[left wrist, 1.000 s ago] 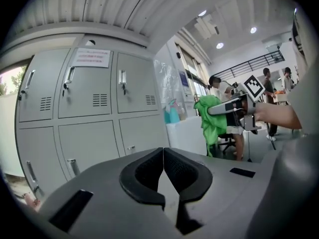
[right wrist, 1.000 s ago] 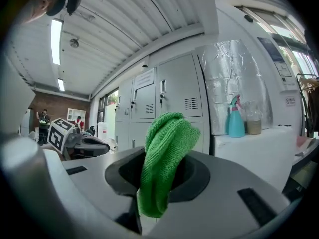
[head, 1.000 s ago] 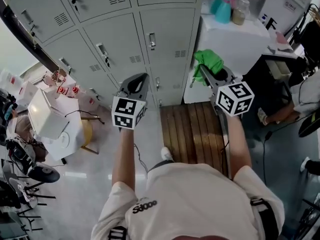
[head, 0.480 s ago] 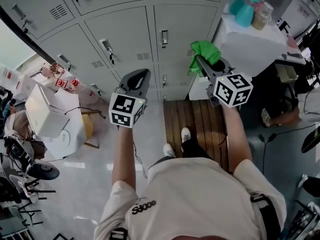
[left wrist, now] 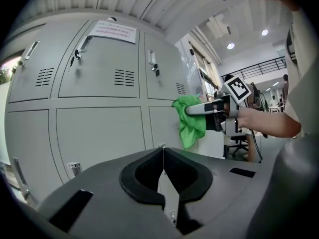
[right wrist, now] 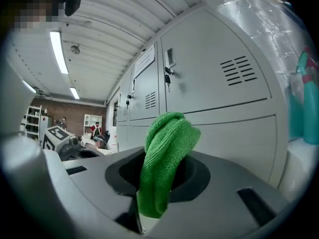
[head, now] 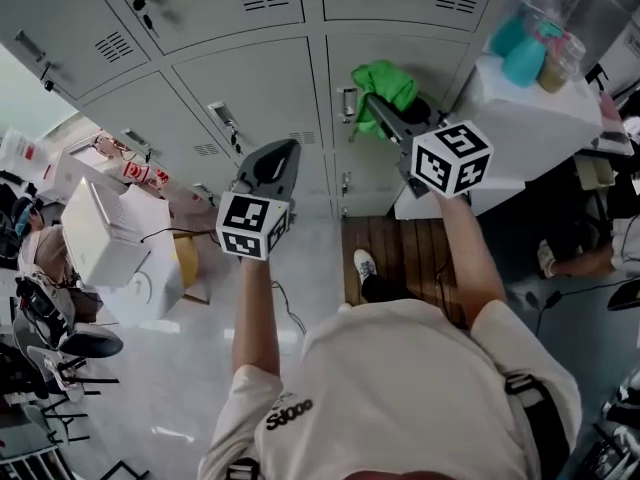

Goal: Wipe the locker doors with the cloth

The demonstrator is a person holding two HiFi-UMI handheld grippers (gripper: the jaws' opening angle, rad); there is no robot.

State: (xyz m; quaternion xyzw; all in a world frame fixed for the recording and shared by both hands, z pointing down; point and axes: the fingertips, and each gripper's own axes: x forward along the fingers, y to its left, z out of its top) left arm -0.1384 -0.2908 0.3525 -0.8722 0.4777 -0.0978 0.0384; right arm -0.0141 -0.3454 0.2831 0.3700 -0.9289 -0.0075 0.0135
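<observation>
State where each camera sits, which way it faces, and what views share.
Head view: on the person's head, looking down over both forearms at left gripper, right gripper, lockers.
Left gripper view: on that gripper, facing lockers over shut jaws.
Right gripper view: on that gripper, facing lockers, jaws clamping the cloth.
Shared: the cloth shows in all three.

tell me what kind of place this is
Probably the locker area of a workshop or lab: a bank of grey metal lockers, fluorescent strip lights overhead, and white boxes piled nearby.
</observation>
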